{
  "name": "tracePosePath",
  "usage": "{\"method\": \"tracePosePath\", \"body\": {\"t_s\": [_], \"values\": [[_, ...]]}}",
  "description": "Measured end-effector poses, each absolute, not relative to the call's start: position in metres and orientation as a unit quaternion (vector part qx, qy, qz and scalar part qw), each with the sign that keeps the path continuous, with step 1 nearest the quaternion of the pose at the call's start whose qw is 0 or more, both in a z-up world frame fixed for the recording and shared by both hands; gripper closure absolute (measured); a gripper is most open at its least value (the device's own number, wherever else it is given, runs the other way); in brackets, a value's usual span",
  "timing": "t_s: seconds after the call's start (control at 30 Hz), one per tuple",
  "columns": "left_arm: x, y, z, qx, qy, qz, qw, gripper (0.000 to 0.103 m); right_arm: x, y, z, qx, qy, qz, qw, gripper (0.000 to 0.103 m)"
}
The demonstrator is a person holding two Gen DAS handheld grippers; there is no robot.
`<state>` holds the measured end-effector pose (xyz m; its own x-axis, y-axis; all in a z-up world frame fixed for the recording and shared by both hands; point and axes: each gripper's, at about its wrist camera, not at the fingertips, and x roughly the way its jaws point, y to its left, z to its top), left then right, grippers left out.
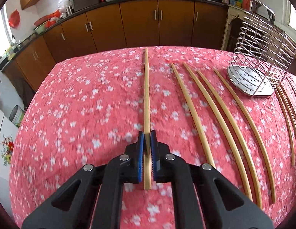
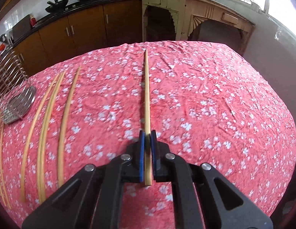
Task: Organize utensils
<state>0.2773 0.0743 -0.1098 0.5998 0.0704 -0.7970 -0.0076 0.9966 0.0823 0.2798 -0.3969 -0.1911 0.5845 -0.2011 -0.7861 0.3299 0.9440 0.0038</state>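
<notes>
My left gripper (image 1: 147,134) is shut on a bamboo chopstick (image 1: 146,95) that runs straight ahead between its blue pads, above the red flowered tablecloth. To its right, several chopsticks (image 1: 193,112) lie side by side on the cloth, reaching toward a wire utensil holder (image 1: 262,61) that lies tipped on its side. My right gripper (image 2: 147,133) is shut on another chopstick (image 2: 146,95), held the same way along its fingers. Left of it lie several more chopsticks (image 2: 50,114), and the wire holder (image 2: 12,87) shows at the left edge.
The table (image 1: 81,95) is covered by the red cloth with white flowers. Brown kitchen cabinets (image 1: 140,22) under a dark counter stand beyond its far edge. A cream carved sideboard (image 2: 186,15) stands behind the table's right part, with a bright window above it.
</notes>
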Motion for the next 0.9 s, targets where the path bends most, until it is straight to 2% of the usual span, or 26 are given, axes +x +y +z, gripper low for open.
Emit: {"method": "tracePosePath", "body": {"t_s": [0.1, 0.13, 0.17, 0.2, 0.27, 0.53, 0.57, 0.6, 0.63, 0.67, 0.77, 0.8, 0.9], "values": [[0.271, 0.083, -0.109, 0.021, 0.445, 0.01, 0.895, 0.095, 0.276, -0.399, -0.189, 0.081, 0.429, -0.137, 0.889, 0.091], [0.267, 0.086, -0.108, 0.014, 0.441, 0.005, 0.897, 0.094, 0.271, -0.397, -0.189, 0.08, 0.425, -0.132, 0.892, 0.082], [0.262, 0.088, -0.106, 0.014, 0.439, 0.004, 0.899, 0.088, 0.264, -0.394, -0.19, 0.077, 0.422, -0.129, 0.894, 0.075], [0.258, 0.089, -0.106, 0.014, 0.437, 0.004, 0.899, 0.075, 0.26, -0.391, -0.189, 0.073, 0.418, -0.127, 0.896, 0.068], [0.25, 0.093, -0.105, 0.011, 0.434, 0.002, 0.901, 0.064, 0.255, -0.387, -0.189, 0.068, 0.418, -0.123, 0.897, 0.068], [0.234, 0.083, -0.111, 0.013, 0.433, 0.007, 0.901, 0.062, 0.245, -0.384, -0.197, 0.07, 0.41, -0.126, 0.901, 0.069], [0.235, 0.084, -0.111, 0.013, 0.434, 0.011, 0.901, 0.057, 0.244, -0.384, -0.196, 0.071, 0.41, -0.126, 0.901, 0.069], [0.232, 0.084, -0.112, 0.012, 0.435, 0.013, 0.9, 0.043, 0.244, -0.384, -0.196, 0.072, 0.41, -0.125, 0.901, 0.069], [0.233, 0.084, -0.112, 0.011, 0.438, 0.015, 0.899, 0.033, 0.244, -0.385, -0.197, 0.074, 0.41, -0.124, 0.901, 0.069], [0.234, 0.086, -0.115, 0.009, 0.446, 0.02, 0.895, 0.015, 0.244, -0.385, -0.196, 0.076, 0.41, -0.124, 0.901, 0.069], [0.236, 0.089, -0.117, 0.0, 0.451, 0.021, 0.892, 0.007, 0.243, -0.385, -0.197, 0.076, 0.41, -0.126, 0.9, 0.069], [0.236, 0.089, -0.118, 0.001, 0.453, 0.023, 0.891, 0.002, 0.243, -0.384, -0.197, 0.075, 0.41, -0.126, 0.9, 0.069], [0.237, 0.091, -0.119, 0.002, 0.457, 0.024, 0.889, 0.002, 0.243, -0.384, -0.197, 0.075, 0.41, -0.126, 0.9, 0.069]]}}
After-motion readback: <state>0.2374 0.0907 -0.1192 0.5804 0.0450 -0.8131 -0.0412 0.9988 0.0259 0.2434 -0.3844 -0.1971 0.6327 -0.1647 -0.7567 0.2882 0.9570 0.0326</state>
